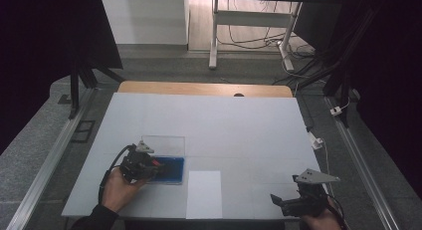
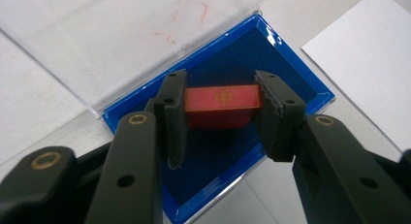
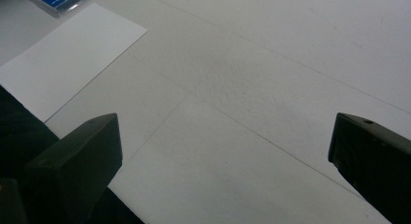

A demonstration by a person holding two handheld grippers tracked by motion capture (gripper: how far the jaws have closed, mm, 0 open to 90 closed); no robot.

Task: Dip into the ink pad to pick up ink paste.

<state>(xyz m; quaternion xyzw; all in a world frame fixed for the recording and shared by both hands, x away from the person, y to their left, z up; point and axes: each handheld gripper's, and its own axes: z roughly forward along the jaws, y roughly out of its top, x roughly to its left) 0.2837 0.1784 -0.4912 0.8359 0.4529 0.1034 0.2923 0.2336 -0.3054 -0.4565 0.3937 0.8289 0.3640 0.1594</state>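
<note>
A small red block (image 2: 223, 105) with a gold cross mark on its top sits between the pads of my left gripper (image 2: 220, 104), which is shut on its two ends. The block is over the dark blue lining of an open blue case (image 2: 310, 83); whether it touches the lining I cannot tell. The case's clear lid (image 2: 121, 35) lies flat behind it. In the high view the left gripper (image 1: 149, 165) is at the left end of the case (image 1: 171, 174). My right gripper (image 1: 278, 202) is near the table's front right, open and empty (image 3: 225, 151).
A white paper sheet (image 1: 204, 192) lies just right of the case at the front edge, also in the right gripper view (image 3: 68, 59). The white table top (image 1: 224, 125) stretches back to a wooden strip. Cables and a desk frame stand on the floor beyond.
</note>
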